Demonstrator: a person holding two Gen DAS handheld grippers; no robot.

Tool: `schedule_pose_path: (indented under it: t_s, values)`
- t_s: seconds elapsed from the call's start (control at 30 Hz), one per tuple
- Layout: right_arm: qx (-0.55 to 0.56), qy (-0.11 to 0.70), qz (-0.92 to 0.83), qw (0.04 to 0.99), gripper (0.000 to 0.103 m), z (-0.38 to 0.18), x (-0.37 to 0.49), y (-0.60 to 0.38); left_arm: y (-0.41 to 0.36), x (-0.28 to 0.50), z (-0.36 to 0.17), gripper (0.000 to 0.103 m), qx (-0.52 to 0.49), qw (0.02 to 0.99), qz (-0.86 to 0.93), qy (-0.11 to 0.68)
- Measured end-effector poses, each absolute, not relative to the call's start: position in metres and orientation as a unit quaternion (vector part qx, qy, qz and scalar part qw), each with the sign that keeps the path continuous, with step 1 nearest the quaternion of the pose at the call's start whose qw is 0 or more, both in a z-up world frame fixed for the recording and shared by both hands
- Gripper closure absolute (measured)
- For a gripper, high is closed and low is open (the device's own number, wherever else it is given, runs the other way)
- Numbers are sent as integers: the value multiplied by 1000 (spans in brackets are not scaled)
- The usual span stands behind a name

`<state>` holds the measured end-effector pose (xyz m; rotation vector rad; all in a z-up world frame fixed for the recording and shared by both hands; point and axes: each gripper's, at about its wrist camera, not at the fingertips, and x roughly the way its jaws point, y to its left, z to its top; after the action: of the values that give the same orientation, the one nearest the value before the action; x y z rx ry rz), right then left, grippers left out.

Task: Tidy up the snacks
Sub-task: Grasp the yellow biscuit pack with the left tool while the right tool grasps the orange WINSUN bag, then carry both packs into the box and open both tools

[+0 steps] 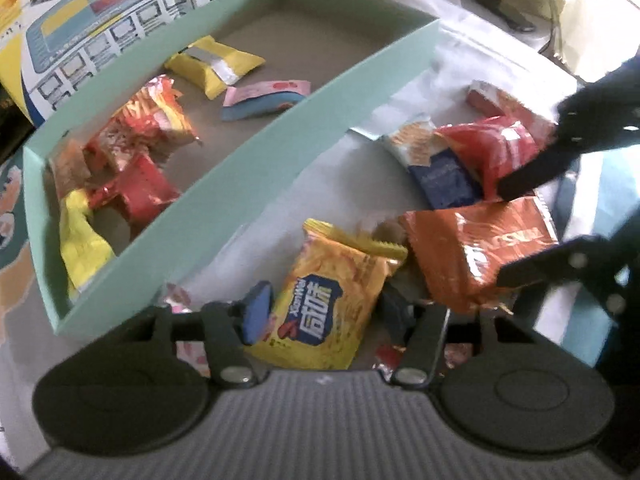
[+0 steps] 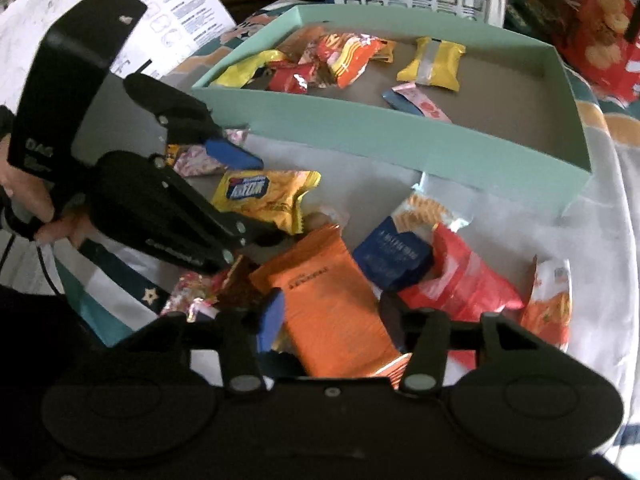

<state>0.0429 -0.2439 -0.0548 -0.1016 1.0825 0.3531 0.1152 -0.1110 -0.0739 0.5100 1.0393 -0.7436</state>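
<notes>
Snacks lie loose on a pale cloth (image 2: 580, 240) in front of a mint-green box (image 2: 400, 136); several packets already sit inside it, bunched toward one end. Orange packet (image 2: 336, 304) rests between the right gripper (image 2: 332, 320) fingers, long axis running away from the camera, roughly along the fingers; pads look close to its edges, but can't tell if they press. Yellow packet (image 1: 324, 300) lies between the left gripper (image 1: 328, 312) fingers, tilted, w/ a visible gap at the blue pad (image 1: 256, 312), so jaws stand apart, nothing clamped. Box is beyond both grippers, up and away; the left gripper seems nearer its long wall. Blue packet (image 2: 394, 254) and red packet (image 2: 464, 284) lie just beside the orange one.
</notes>
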Motion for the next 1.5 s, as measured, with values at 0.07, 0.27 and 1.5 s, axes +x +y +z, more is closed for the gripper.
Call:
schedule_pose_path:
  t_s: [0.07,0.27,1.5]
  values:
    - [-62,519,190,831,43,-58,49,-242,-101,114,-73,49,211,773,-345,488]
    - [-131,534,220,806,37,-78,47,-225,-78,116,-75,49,136,789,-289,525]
    - [130,426,-16,895,52,11,206,-356,-185,250,5,53,31,865,-184,466]
